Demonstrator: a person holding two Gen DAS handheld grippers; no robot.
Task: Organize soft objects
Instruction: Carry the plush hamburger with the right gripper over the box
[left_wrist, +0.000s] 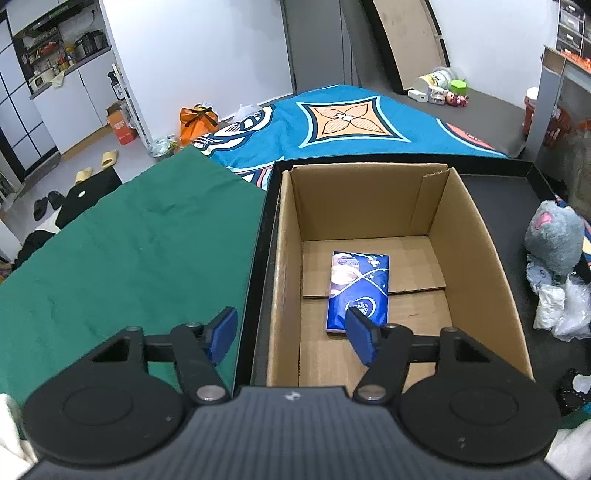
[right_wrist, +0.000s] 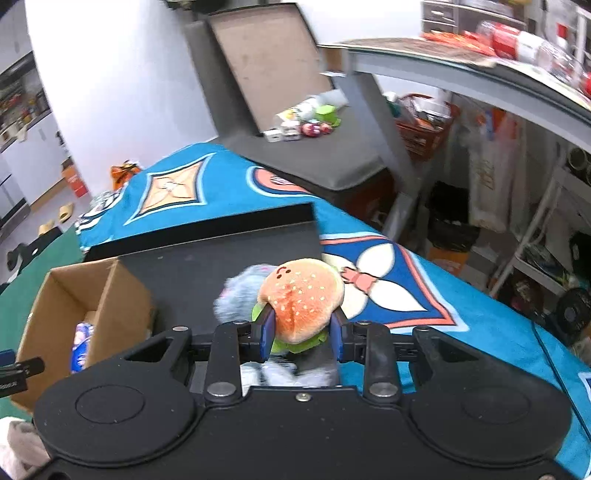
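Plush hamburger toy (right_wrist: 301, 295) is pinched between the blue pads of the right hand-held gripper (right_wrist: 302, 334), held clear above a black tray (right_wrist: 221, 258); its bun top faces the camera and a green lettuce edge shows below the pads.

Left wrist view, from left to right: a green cloth (left_wrist: 122, 251) covers the surface at 9 o'clock. The left hand-held gripper (left_wrist: 291, 328) stands spread, nothing between its pads; its left finger lies over the cloth, its right finger over the open cardboard box (left_wrist: 480, 258). The box sits inside the black tray's rim. On the box floor, at centre, lies a blue tissue pack (left_wrist: 360, 286), flat and alone. At 3 o'clock, outside the box, a grey plush toy (left_wrist: 554, 236) with a pink ear rests beside crumpled clear plastic bags (left_wrist: 565, 306). At 12 o'clock a blue patterned blanket (left_wrist: 351, 122) spreads beyond the tray.

Right wrist view, from left to right: the cardboard box appears at 9 o'clock with the tissue pack partly visible inside. The grey plush toy lies just behind and left of the hamburger, blurred. The blue patterned blanket extends from 11 o'clock to 4 o'clock.
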